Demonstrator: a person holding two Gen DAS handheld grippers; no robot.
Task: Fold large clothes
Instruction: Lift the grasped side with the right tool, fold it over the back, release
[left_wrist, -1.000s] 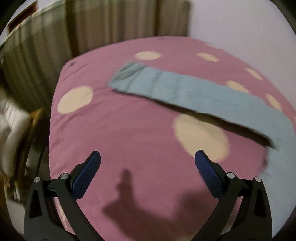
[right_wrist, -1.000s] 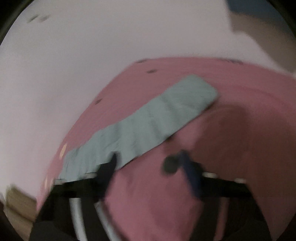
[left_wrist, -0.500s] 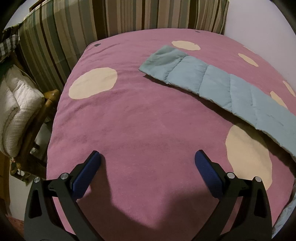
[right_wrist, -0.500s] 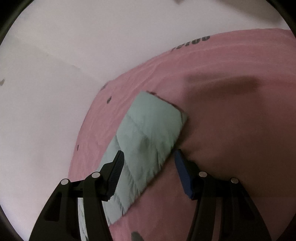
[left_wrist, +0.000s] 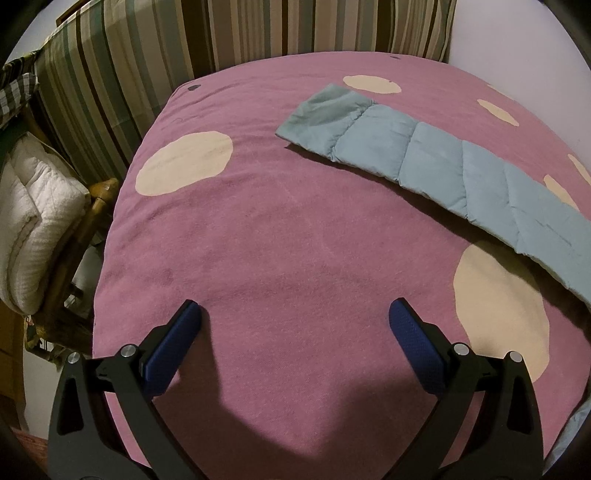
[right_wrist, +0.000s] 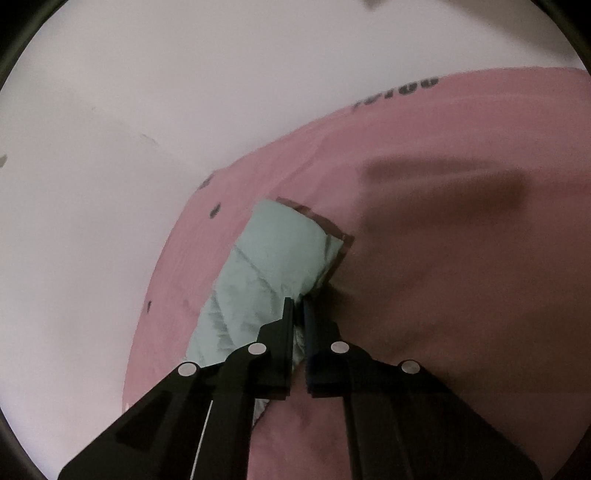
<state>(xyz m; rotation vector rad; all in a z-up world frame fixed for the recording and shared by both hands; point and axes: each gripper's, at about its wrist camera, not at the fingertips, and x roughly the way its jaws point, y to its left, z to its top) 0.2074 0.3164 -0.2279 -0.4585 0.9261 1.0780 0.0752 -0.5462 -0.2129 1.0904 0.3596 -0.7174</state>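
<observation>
A long, light blue quilted garment (left_wrist: 436, 166) lies folded into a narrow strip across the pink bed cover (left_wrist: 280, 236) with cream dots, running from the far middle to the right edge. My left gripper (left_wrist: 295, 325) is open and empty, low over the bare cover, well short of the garment. In the right wrist view my right gripper (right_wrist: 298, 306) is shut on the near edge of the garment's end (right_wrist: 280, 254), with blue fabric pinched between its jaws.
A striped headboard cushion (left_wrist: 258, 33) stands behind the bed. A wooden chair (left_wrist: 92, 206) with a white folded quilt (left_wrist: 33, 221) is left of the bed. A pale wall (right_wrist: 147, 110) lies beyond the bed's edge in the right wrist view.
My right gripper moved onto the garment's end and went from open to shut on its edge. My left gripper stayed open and swung slightly, bringing the headboard more into view.
</observation>
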